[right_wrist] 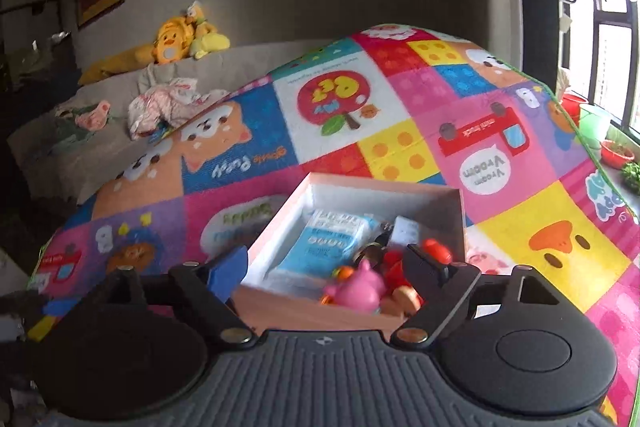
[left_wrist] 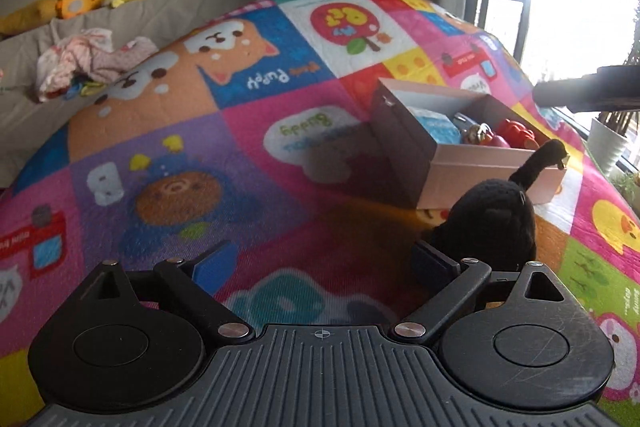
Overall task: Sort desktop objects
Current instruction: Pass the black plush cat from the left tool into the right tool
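Observation:
A pink cardboard box (left_wrist: 436,163) stands on the colourful play mat (left_wrist: 248,131); it also shows in the right wrist view (right_wrist: 280,227). It holds a blue-and-white packet (right_wrist: 320,247), a pink toy (right_wrist: 360,287), red and orange toys (right_wrist: 436,251) and other small things. A black plush cat (left_wrist: 492,219) sits on the mat just in front of the box, beside my left gripper's right finger. My left gripper (left_wrist: 324,259) is open and empty, low over the mat. My right gripper (right_wrist: 326,267) is open and empty, above the box's near edge.
A grey sofa (right_wrist: 120,87) at the back left carries yellow plush toys (right_wrist: 176,39) and crumpled clothes (right_wrist: 164,103). Windows and plant pots (right_wrist: 616,151) are on the right. A dark bar (left_wrist: 588,91) juts in from the right in the left wrist view.

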Demonstrator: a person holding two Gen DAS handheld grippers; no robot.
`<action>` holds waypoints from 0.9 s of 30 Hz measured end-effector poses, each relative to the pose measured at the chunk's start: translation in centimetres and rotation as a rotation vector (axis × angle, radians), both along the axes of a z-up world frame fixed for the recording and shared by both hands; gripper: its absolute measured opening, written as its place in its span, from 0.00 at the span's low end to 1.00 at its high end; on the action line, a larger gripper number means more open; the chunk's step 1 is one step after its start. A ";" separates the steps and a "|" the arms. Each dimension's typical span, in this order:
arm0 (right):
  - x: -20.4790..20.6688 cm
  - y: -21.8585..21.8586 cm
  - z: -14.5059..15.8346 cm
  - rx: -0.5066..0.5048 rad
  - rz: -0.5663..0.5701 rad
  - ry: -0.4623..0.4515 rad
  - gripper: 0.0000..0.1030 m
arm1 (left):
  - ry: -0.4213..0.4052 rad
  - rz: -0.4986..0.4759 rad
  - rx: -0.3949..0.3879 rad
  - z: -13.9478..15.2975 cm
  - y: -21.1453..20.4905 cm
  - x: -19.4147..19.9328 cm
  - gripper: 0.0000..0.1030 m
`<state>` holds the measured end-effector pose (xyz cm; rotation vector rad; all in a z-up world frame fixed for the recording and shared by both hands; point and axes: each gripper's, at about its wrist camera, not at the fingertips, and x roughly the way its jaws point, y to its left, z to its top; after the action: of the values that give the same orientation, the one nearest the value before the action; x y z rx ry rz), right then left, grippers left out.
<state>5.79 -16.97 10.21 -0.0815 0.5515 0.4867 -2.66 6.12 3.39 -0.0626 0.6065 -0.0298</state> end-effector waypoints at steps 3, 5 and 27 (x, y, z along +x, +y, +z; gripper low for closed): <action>-2.0 3.2 -1.7 -0.086 0.089 -0.015 0.86 | -0.004 -0.030 0.033 -0.1 -1.0 -0.7 0.97; -2.7 5.1 -2.9 -0.136 0.121 -0.032 0.92 | -0.001 -0.031 0.077 -0.3 -1.6 -0.9 0.97; 7.0 -0.4 2.6 0.181 0.018 0.136 0.80 | 0.015 -0.114 0.048 -0.5 -3.4 -1.8 0.98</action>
<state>12.78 -17.33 12.83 0.1203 0.6376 0.5604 -4.45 2.68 2.88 0.0184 0.6246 -0.1250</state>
